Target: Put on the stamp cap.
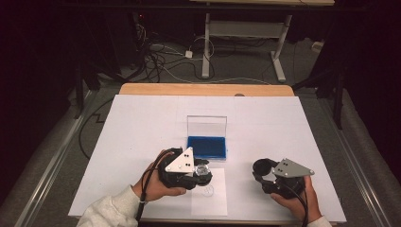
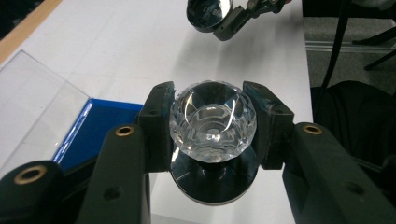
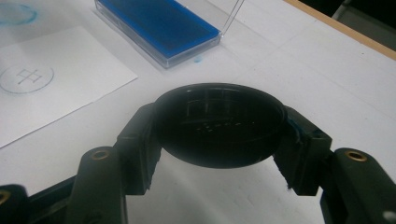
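Observation:
My left gripper is shut on a seal stamp. Its faceted clear crystal knob sits between the jaws, and its round black base hangs just over a white paper sheet. My right gripper is shut on a round black cap, held a little above the table at the right. A blue ink pad lies in its clear case mid-table, with the lid standing upright.
The paper sheet bears a stamped blue circle. A faint blue smudge marks the white table cover. The wooden table edge runs along the far side. Cables and a desk frame stand on the floor beyond.

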The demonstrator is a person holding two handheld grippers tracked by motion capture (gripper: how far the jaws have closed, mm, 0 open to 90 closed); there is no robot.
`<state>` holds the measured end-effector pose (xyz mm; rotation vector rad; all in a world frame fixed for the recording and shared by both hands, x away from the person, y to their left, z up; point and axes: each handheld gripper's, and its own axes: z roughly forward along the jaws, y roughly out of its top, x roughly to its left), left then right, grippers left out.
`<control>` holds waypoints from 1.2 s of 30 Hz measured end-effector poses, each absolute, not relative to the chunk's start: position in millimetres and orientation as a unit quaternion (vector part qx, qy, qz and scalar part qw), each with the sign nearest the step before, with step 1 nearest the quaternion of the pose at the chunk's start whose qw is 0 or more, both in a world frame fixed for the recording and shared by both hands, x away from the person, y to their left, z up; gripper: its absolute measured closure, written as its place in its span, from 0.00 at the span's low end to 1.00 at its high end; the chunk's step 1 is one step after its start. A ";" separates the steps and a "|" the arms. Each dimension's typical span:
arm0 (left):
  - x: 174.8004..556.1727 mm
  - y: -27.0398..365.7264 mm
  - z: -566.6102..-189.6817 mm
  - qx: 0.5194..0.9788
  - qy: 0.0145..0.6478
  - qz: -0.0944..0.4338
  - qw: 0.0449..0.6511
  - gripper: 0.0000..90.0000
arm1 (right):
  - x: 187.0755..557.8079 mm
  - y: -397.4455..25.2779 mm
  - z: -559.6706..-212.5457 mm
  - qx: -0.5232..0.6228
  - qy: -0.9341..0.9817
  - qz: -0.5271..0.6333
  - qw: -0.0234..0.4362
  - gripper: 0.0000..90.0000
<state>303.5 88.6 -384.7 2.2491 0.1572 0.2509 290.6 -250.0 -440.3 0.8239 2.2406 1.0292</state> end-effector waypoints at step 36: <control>305.4 62.9 -426.7 0.920 0.044 0.073 0.382 0.61 | 289.6 -248.3 -441.4 0.300 0.836 0.375 0.267 0.43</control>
